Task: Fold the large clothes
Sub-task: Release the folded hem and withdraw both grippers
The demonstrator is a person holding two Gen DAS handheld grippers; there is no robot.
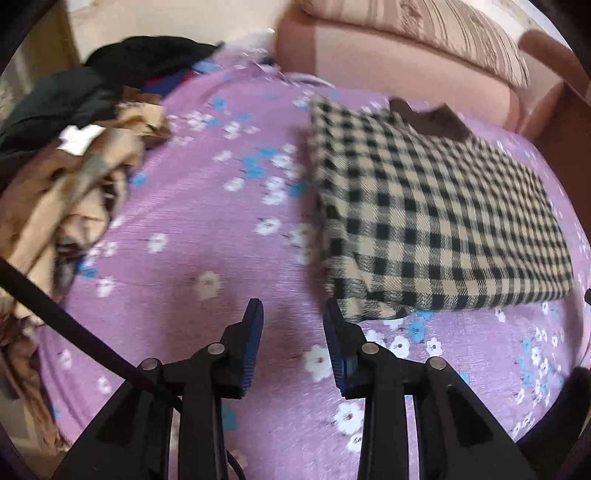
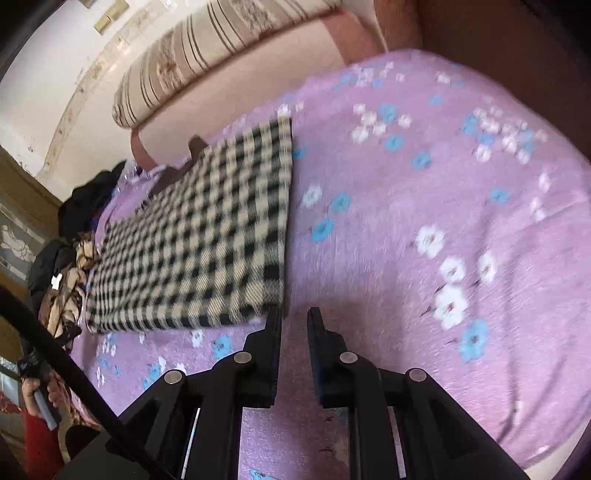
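- Nearest my left-wrist camera is my left tool (image 1: 292, 314), its blue-padded jaws parted by a moderate gap with nothing between them, only the bedspread (image 1: 207, 206) below.
- Just past the tip of the right-hand finger lies the checked garment (image 1: 436, 221), folded into a flat rectangle on the bed; its near corner sits just beside that finger, but I cannot tell whether they touch.
- I see a dark brown collar (image 1: 432, 122) at the garment's far edge, towards the pink headboard (image 1: 369, 62) and the striped bolster (image 1: 424, 26).
- A heap of unfolded clothes (image 1: 74, 177), tan and black, lies at the left edge of the bed, well apart from the folded piece.
- From the right-wrist camera, my right tool (image 2: 294, 314) comes first, its jaws narrow, nearly together, and gripping nothing.
- Its left finger sits just beside the garment's near right corner; the folded piece stretches away to the upper left.
- Open floral bedspread fills the right of this view.
- At the lower left I see a hand (image 2: 35, 391) in a red sleeve (image 2: 40, 443) holding a grip.
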